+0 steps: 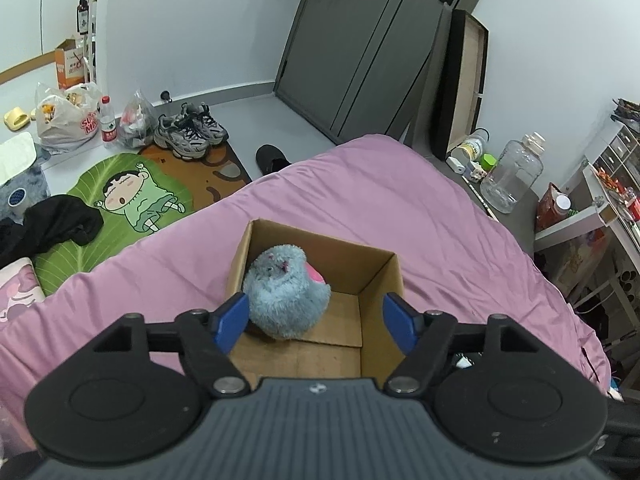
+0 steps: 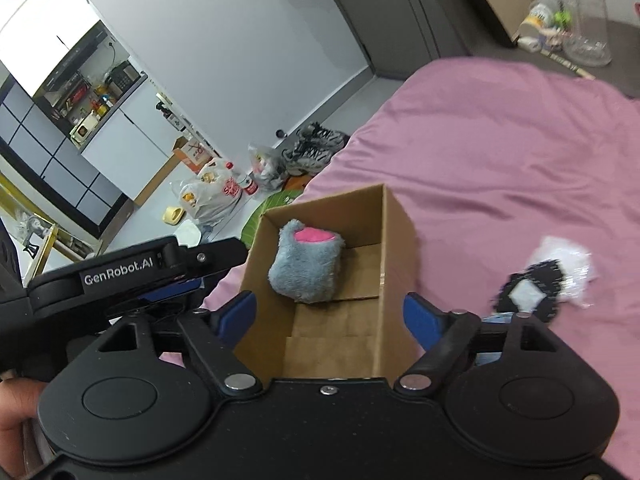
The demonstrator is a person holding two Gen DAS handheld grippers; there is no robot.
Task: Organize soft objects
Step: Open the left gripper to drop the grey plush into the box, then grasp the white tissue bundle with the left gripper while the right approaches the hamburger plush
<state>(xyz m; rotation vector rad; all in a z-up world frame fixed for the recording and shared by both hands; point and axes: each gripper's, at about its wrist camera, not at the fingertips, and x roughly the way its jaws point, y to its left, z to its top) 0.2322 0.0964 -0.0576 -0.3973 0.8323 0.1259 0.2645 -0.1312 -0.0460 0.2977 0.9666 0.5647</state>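
A fluffy grey-blue plush toy (image 1: 286, 296) with a pink patch lies inside an open cardboard box (image 1: 378, 280) on the pink bed. My left gripper (image 1: 316, 320) hovers above the box's near side with its blue fingers spread wide and nothing pressed between them. In the right wrist view the same plush toy (image 2: 306, 266) rests in the box (image 2: 394, 248), pink patch up. My right gripper (image 2: 330, 314) stands open over the near end of the box, holding nothing. The left gripper's body (image 2: 120, 272) shows at the left.
Pink bedding (image 1: 400, 208) covers the bed. A black-and-white object with clear plastic (image 2: 540, 280) lies on it right of the box. The floor holds sneakers (image 1: 190, 132), plastic bags (image 1: 66, 116), a green cartoon mat (image 1: 132, 200) and dark clothing (image 1: 56, 224). A clear jug (image 1: 512, 176) stands far right.
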